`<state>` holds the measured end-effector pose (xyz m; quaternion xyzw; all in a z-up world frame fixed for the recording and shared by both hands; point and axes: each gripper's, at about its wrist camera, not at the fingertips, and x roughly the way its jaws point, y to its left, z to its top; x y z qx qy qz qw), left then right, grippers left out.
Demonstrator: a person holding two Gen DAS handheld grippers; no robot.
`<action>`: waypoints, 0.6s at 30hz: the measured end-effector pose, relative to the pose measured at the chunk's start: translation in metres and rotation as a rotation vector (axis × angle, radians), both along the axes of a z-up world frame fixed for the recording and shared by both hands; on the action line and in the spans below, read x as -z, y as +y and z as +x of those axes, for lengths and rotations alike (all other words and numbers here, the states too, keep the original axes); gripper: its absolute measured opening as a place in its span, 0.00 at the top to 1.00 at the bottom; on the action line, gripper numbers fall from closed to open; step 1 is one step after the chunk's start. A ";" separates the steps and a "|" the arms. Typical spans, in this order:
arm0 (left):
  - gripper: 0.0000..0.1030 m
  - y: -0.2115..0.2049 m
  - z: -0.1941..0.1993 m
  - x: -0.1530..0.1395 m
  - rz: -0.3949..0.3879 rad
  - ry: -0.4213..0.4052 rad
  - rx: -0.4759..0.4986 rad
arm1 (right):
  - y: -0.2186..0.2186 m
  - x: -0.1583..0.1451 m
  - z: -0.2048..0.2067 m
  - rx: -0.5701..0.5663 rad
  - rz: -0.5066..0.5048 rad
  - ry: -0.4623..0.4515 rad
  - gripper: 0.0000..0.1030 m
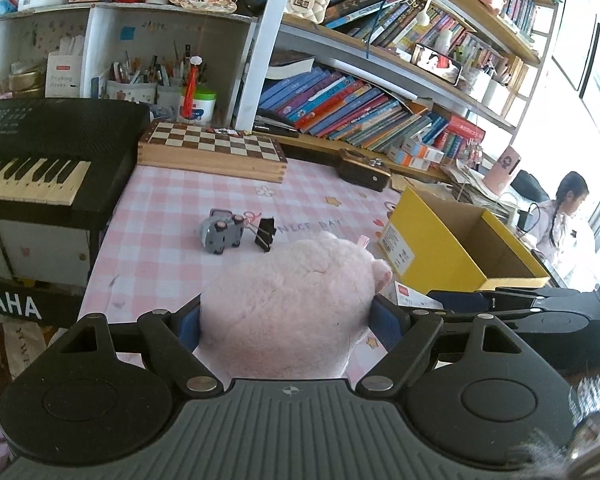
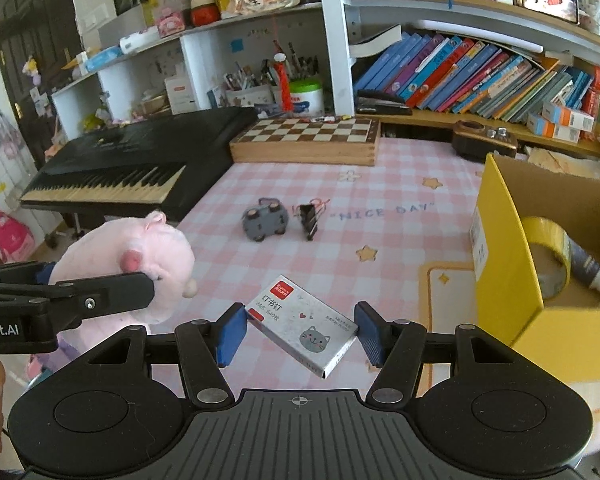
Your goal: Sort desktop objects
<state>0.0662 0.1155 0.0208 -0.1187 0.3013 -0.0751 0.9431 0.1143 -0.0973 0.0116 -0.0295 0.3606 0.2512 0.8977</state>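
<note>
A pink plush toy [image 1: 284, 308] fills the space between the blue pads of my left gripper [image 1: 286, 322], which is shut on it above the pink checked tablecloth [image 1: 172, 248]. In the right wrist view the same plush toy [image 2: 140, 256] hangs at the left. My right gripper [image 2: 300, 334] is shut on a grey staple box [image 2: 296, 316] with a cat picture, held tilted above the cloth. A yellow cardboard box [image 2: 504, 248] stands open to the right, with a yellow tape roll [image 2: 548, 256] and a tube inside. A grey toy car [image 2: 266, 220] and a black binder clip [image 2: 310, 218] lie mid-table.
A folded chessboard case [image 2: 308, 140] sits at the back of the table. A black keyboard [image 2: 132, 168] borders the left side. Bookshelves with pen cups rise behind. A dark wooden case [image 2: 482, 144] lies back right. A person [image 1: 564, 216] sits beyond the yellow box.
</note>
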 end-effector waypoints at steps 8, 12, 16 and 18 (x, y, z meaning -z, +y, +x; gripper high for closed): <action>0.22 0.001 -0.034 0.000 -0.009 -0.003 0.032 | 0.000 0.000 -0.040 0.004 -0.004 -0.003 0.42; 0.22 0.000 -0.047 0.000 -0.005 0.000 0.056 | -0.003 0.001 -0.056 0.027 0.003 0.001 0.42; 0.22 -0.004 -0.057 0.002 -0.009 0.007 0.089 | -0.009 0.004 -0.071 0.060 0.005 0.008 0.42; 0.22 -0.007 -0.061 0.003 -0.009 0.011 0.112 | -0.012 0.006 -0.079 0.081 0.002 0.008 0.42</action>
